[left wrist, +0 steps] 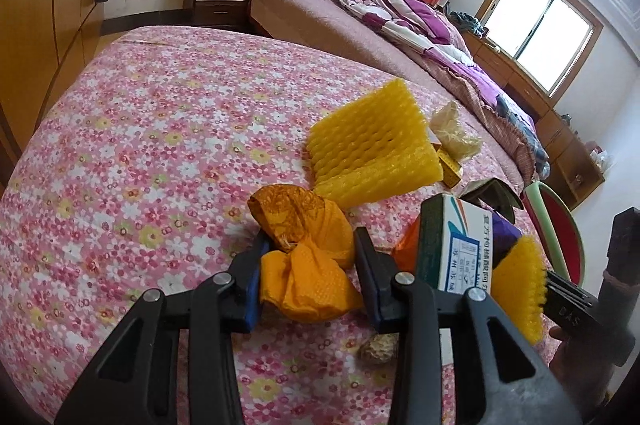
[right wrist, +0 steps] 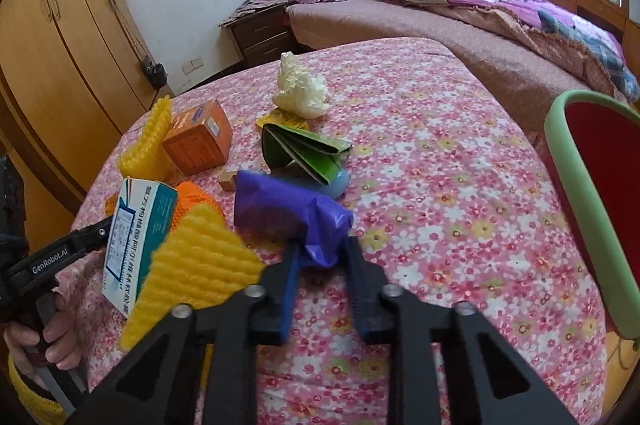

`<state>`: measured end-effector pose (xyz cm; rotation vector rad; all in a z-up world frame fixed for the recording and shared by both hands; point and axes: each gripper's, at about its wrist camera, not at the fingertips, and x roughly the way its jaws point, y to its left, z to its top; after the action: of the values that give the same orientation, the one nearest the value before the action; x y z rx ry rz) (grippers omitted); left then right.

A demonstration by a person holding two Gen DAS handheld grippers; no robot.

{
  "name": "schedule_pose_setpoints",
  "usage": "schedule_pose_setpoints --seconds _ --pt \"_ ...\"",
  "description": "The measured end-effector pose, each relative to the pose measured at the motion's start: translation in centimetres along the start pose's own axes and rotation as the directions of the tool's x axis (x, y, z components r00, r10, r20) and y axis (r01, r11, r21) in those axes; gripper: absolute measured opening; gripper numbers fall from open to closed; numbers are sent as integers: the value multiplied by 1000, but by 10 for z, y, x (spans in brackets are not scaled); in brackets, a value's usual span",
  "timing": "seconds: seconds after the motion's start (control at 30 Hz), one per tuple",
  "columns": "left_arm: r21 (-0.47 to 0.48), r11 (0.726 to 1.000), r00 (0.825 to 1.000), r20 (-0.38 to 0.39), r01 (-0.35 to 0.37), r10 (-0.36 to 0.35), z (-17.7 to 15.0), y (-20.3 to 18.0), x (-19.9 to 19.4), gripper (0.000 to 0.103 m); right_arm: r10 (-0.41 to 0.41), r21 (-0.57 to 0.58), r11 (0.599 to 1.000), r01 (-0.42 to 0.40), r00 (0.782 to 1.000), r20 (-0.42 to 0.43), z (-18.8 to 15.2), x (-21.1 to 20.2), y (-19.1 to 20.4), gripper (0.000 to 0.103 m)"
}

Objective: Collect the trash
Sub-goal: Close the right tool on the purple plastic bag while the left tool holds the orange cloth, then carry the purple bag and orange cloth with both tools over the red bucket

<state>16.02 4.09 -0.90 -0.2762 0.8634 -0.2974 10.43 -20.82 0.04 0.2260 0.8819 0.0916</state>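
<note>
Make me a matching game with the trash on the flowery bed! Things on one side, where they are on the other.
Things:
1. orange net
2. purple bag
3. green card
4. orange box

Places:
A. standing folded like a tent, beside the white wad
B. between the left gripper's fingers
C. next to a yellow foam net, far side of the pile
D. at the right gripper's fingertips

Pairs: 1-B, 2-D, 3-A, 4-C
</note>
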Motion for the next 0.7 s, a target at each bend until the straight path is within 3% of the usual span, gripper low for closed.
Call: schedule_pose_setpoints --seconds 0.17,0.47,0.7 --pt "27 1000 1000 -1 -6 6 -1 -7 -15 40 16 17 1000 -16 999 36 -7 -14 1 14" --pt "49 999 998 68 3 -6 -9 -36 -66 40 71 47 996 -78 989 132 -26 -65 5 13" --pt "92 995 993 107 29 -39 -10 -65 -100 40 68 71 994 -84 976 206 -31 -107 -1 13"
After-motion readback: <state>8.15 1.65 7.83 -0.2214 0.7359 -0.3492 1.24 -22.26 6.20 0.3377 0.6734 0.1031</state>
